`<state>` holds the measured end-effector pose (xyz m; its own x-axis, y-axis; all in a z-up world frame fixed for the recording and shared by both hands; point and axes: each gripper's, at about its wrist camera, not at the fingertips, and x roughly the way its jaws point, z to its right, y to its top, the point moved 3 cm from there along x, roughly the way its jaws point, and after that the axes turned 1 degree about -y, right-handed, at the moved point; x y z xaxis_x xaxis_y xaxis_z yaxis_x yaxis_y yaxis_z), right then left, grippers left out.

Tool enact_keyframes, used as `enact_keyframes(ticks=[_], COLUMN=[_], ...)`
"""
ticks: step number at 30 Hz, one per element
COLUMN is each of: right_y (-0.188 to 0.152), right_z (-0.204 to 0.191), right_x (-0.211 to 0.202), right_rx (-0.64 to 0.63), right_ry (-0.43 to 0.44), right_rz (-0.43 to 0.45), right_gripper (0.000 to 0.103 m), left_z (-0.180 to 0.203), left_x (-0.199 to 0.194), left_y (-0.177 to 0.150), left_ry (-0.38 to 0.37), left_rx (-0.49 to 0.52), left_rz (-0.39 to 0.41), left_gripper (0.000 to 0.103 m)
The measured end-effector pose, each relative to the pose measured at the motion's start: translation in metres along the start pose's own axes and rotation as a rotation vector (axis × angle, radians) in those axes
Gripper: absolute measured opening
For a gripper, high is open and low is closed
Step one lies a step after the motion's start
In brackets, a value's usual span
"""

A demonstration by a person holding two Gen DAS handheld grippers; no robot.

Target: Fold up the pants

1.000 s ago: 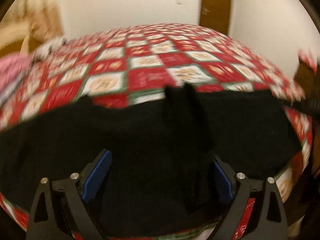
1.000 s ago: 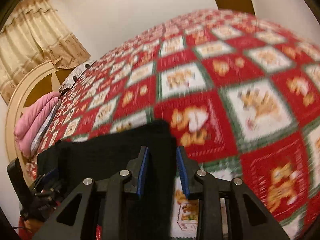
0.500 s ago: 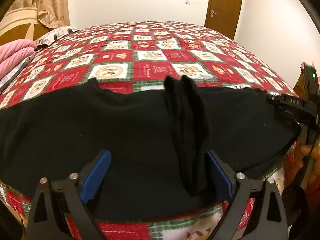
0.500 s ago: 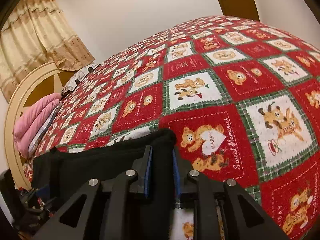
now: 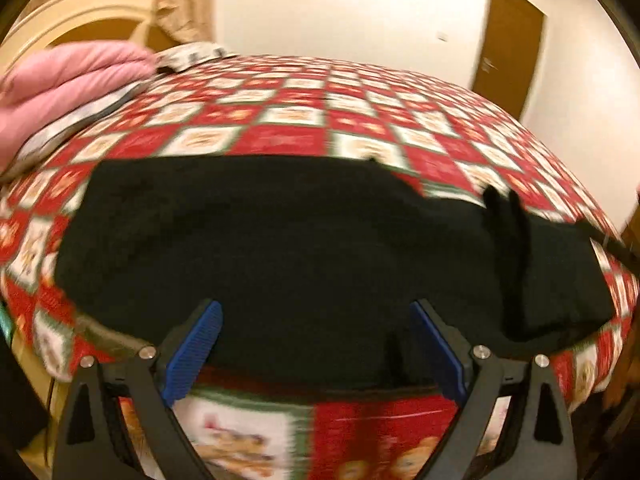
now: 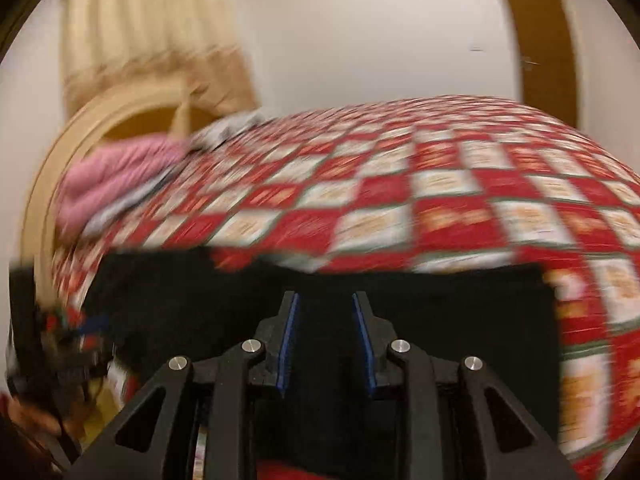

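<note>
One pair of black pants [image 5: 304, 240] lies spread flat along the near edge of the bed, stretching wide across the left wrist view, with a raised ridge of bunched cloth [image 5: 508, 256] standing up toward its right end. Over in the right wrist view, the same dark fabric fills the lower middle, its far edge running straight across the quilt.

Left gripper [image 5: 316, 344] now: its blue-padded fingers [image 5: 196, 348] stand wide apart, hanging over the near hem of the pants, nothing pinched between them. Right gripper [image 6: 326, 340] sits over the black cloth too, its jaws narrow but parting at this moment; dark fabric shows in the gap behind the pads, though with this blur I cannot tell whether any of it is caught between them.

Underneath, a red, white and green checkered quilt [image 5: 280, 136] covers the whole bed. At the far left, a folded pink blanket [image 5: 68, 76] rests against a curved cream headboard [image 6: 80, 128]. Beige curtains [image 6: 132, 32] hang behind it, and a brown door [image 5: 508, 44] stands in the pale wall beyond.
</note>
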<state>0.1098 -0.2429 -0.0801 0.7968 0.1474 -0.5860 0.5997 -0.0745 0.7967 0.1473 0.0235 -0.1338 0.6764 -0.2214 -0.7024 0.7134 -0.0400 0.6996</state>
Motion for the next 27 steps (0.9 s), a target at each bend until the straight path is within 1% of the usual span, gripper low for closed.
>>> enact_keyframes(ticks=[2,3,4,5,6,7,8,9,10,12,13,16,18,19,21,24,25,27], right_y=[-0.013,-0.022,-0.032,-0.036,-0.040,-0.045,-0.047,-0.048,-0.047,-0.041,-0.039,-0.037,-0.038,-0.040,-0.043,-0.043,-0.044,-0.044], right_z=[-0.028,-0.041,-0.054,-0.062,-0.071,-0.081,-0.088,-0.093,-0.097,-0.100,-0.101,-0.103,-0.105,-0.108,-0.113,-0.116,-0.117,-0.116], right_x=[0.018,0.029,0.039,0.038,0.039,0.040,0.039,0.034,0.025,0.003,-0.008,-0.018,-0.018,-0.016,-0.012,-0.008,-0.011,-0.013], right_rx=[-0.070,-0.110,-0.167,-0.211,-0.250,-0.308,-0.353,-0.381,-0.378,-0.318,-0.283,-0.214,-0.175,-0.163,-0.164,-0.167,-0.165,-0.155], right_ry=[0.046,0.053,0.016,0.011,0.026,0.010,-0.021,-0.030,-0.010,0.071,0.102,0.159,0.190,0.203,0.203,0.197,0.198,0.197], right_rz=[-0.046,-0.081,-0.093,-0.059,-0.058,-0.078,-0.081,-0.078,-0.059,-0.001,0.014,0.007,-0.013,-0.032,-0.055,-0.073,-0.073,-0.071], right_gripper=[0.029,0.029,0.044,0.056,0.076,0.080,0.080,0.080,0.080,0.080,0.080,0.080,0.080,0.080,0.080,0.080,0.080,0.080], left_z=[-0.022,-0.030,-0.044,-0.055,-0.065,-0.075,-0.086,-0.097,-0.108,-0.129,-0.137,-0.159,-0.170,-0.172,-0.174,-0.173,-0.173,-0.173], left_x=[-0.006,-0.008,-0.010,-0.012,-0.012,-0.014,-0.015,-0.018,-0.021,-0.026,-0.027,-0.027,-0.025,-0.022,-0.012,0.005,0.008,0.009], left_y=[0.000,-0.001,-0.001,-0.002,-0.003,-0.004,-0.004,-0.004,-0.004,-0.003,-0.004,-0.008,-0.012,-0.012,-0.012,-0.010,-0.008,-0.003], left_ry=[0.041,0.051,0.074,0.092,0.111,0.128,0.149,0.167,0.182,0.200,0.203,0.205,0.179,0.148,0.087,0.021,0.010,0.001], left_rx=[-0.045,-0.058,-0.082,-0.099,-0.118,-0.137,-0.158,-0.178,-0.201,-0.257,-0.285,-0.366,-0.437,-0.463,-0.513,-0.575,-0.587,-0.601], left_rz=[0.023,0.031,0.039,0.041,0.044,0.049,0.058,0.069,0.084,0.111,0.117,0.115,0.113,0.112,0.099,0.074,0.075,0.095], left_gripper=[0.097,0.097,0.097,0.097,0.097,0.097,0.097,0.097,0.097,0.097,0.097,0.097,0.097,0.097,0.096,0.095,0.095,0.090])
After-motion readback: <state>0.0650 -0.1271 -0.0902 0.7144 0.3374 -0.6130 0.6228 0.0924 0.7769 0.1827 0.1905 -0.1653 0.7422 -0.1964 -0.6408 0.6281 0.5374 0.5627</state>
